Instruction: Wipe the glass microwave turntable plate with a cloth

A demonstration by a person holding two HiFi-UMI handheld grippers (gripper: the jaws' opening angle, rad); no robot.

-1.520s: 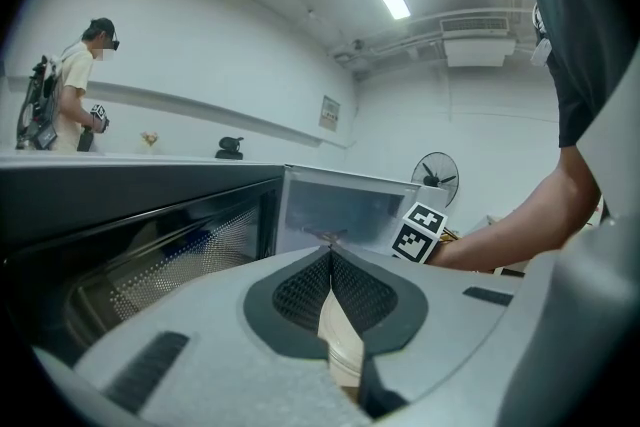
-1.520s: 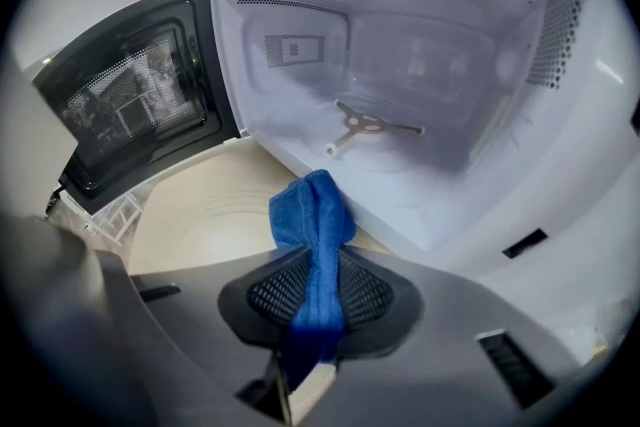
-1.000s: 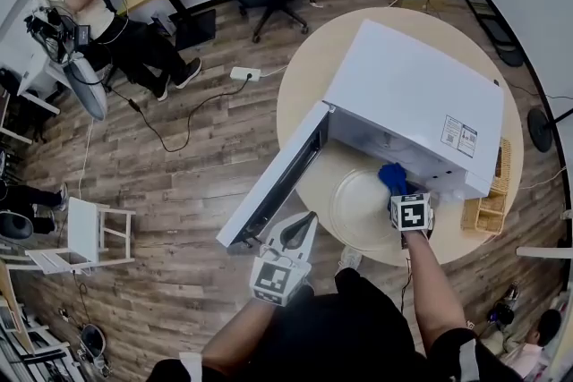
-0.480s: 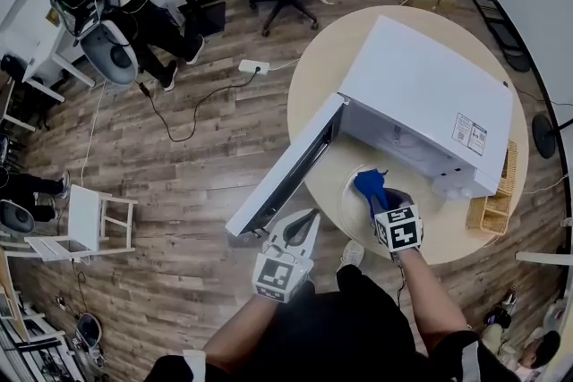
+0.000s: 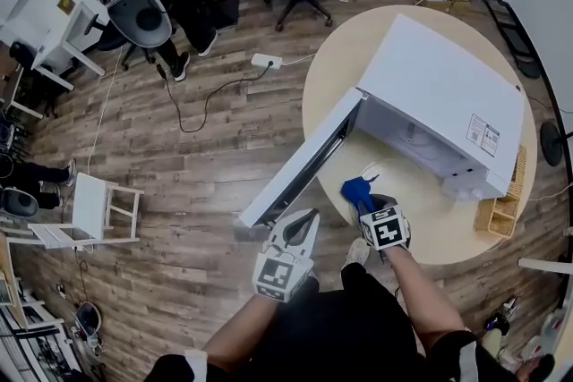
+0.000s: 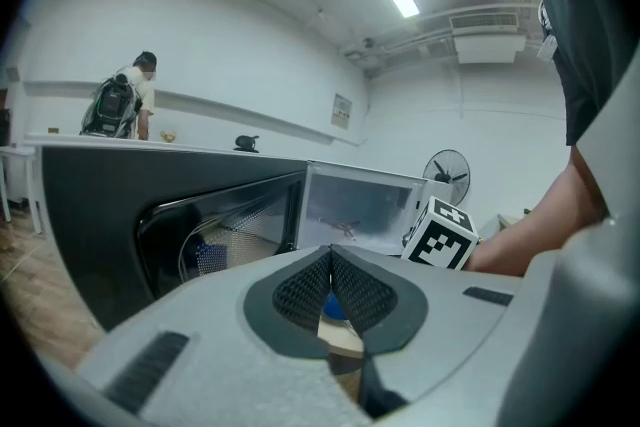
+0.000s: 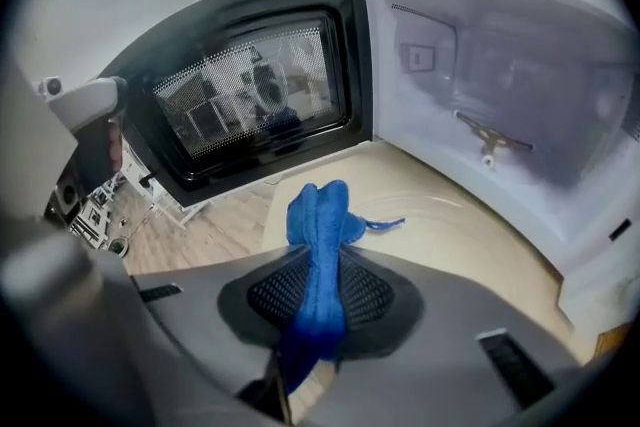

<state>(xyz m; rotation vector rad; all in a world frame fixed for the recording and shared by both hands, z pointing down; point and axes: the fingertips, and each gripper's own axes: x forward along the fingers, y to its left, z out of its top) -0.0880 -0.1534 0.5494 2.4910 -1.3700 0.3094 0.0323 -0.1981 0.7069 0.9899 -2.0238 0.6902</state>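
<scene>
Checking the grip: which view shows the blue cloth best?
Right gripper view: the blue cloth sits large, clamped between the jaws. Head view shows it small; left gripper view, perhaps a blue speck.

Head view looked steeply down from well above the round pale wooden table (image 5: 336, 67) and boxy white microwave oven (image 5: 443, 89). Left gripper view sat low off the table, facing over the left gripper (image 6: 331, 260) at the oven's open black-framed glass door (image 6: 150, 215); right gripper view sat close, facing over the right gripper (image 7: 318, 255) into the white cavity (image 7: 500, 75). All three shared door and cavity.
</scene>
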